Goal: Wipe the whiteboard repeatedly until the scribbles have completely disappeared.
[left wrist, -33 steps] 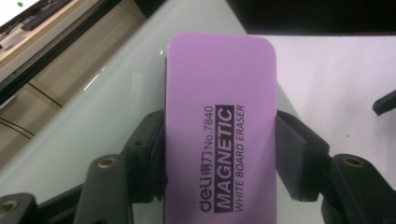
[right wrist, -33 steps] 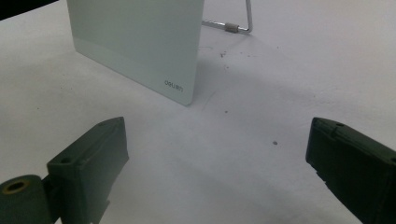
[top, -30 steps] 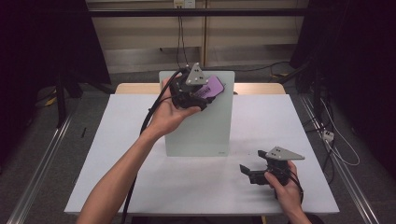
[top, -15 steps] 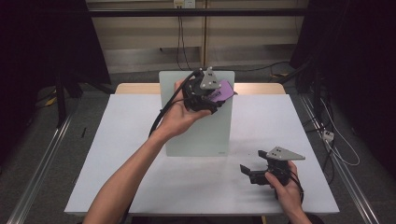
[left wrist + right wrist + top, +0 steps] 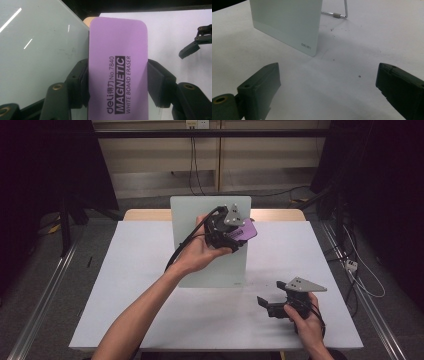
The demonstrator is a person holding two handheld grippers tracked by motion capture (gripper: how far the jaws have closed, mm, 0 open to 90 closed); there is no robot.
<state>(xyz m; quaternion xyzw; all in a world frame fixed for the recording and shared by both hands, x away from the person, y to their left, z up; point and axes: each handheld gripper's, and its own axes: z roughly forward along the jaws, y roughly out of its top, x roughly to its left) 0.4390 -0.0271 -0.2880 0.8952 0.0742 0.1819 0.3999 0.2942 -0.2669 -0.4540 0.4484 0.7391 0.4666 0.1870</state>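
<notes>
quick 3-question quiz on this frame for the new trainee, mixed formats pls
1. True or false: the left tongs are shut on the purple eraser.
2. Multiple choice: where are the right tongs? A) clamped on the whiteboard's edge B) open, low over the white table, near its front right corner C) shut on a marker
3. Fill in: the eraser is held up at the upper right part of the standing ____.

Key: 1 true; 2 B; 3 whiteboard.
</notes>
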